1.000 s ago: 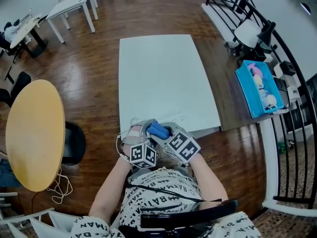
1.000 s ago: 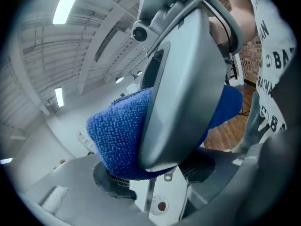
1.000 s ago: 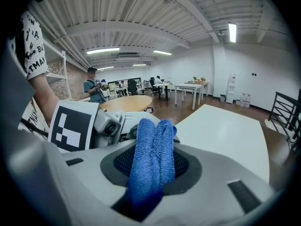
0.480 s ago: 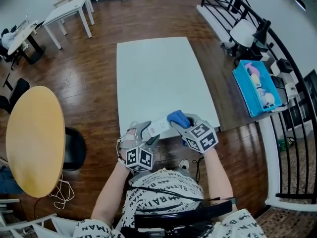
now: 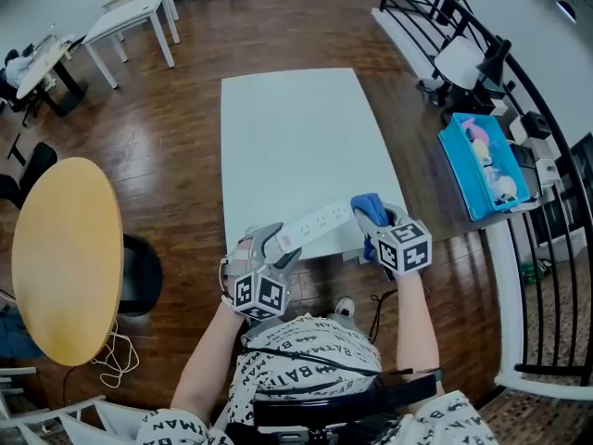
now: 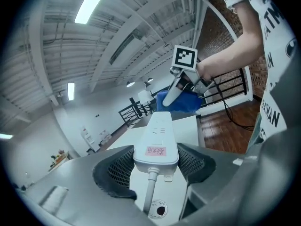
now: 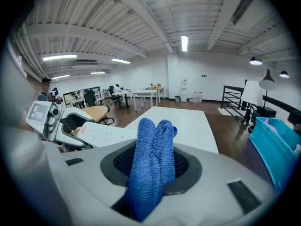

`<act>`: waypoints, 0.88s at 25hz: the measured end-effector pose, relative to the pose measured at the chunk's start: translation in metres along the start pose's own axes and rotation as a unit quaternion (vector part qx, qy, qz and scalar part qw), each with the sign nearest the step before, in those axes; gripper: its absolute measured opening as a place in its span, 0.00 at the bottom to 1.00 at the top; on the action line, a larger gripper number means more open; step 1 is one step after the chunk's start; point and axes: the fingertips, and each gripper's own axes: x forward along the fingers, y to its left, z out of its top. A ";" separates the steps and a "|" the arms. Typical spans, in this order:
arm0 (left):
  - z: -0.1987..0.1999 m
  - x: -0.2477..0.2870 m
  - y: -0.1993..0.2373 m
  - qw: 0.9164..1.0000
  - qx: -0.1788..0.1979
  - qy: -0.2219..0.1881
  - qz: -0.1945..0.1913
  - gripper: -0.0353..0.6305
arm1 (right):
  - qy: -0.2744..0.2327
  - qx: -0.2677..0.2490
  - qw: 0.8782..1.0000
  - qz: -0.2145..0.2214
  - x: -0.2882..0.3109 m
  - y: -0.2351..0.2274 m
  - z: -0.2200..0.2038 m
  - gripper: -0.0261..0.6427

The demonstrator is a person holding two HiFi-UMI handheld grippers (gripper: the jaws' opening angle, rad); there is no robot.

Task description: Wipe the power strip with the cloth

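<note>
A white power strip (image 5: 313, 225) hangs in the air over the near edge of the white table (image 5: 296, 137). My left gripper (image 5: 270, 246) is shut on its cord end; in the left gripper view the strip (image 6: 157, 138) sits clamped between both pads, its cord running down. My right gripper (image 5: 375, 222) is shut on a folded blue cloth (image 5: 369, 208), which sits at the strip's far right end. In the right gripper view the cloth (image 7: 151, 164) stands up between the jaws, and the strip (image 7: 106, 134) lies to the left of it.
A round yellow table (image 5: 65, 258) stands to the left, with a dark chair (image 5: 139, 272) beside it. A blue bin (image 5: 486, 165) sits on a brown bench at the right, by a black railing (image 5: 547, 248). White desks (image 5: 125, 17) stand far back left.
My right gripper with the cloth has slid rightward along the strip, from next to the left gripper to the strip's far end. The left gripper has kept its hold.
</note>
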 end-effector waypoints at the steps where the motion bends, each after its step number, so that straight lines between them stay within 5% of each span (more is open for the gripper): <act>1: -0.003 0.001 0.004 1.000 -0.008 0.004 0.006 0.49 | -0.009 0.005 1.000 0.002 -0.003 0.005 0.002 0.24; 14: -0.003 0.017 0.032 0.992 -0.108 0.019 0.059 0.49 | -0.008 -0.008 0.992 0.126 0.026 0.132 -0.001 0.24; 22: 0.000 -0.003 0.026 0.997 -0.069 -0.003 0.039 0.49 | -0.002 -0.009 0.995 0.095 0.021 0.093 -0.003 0.24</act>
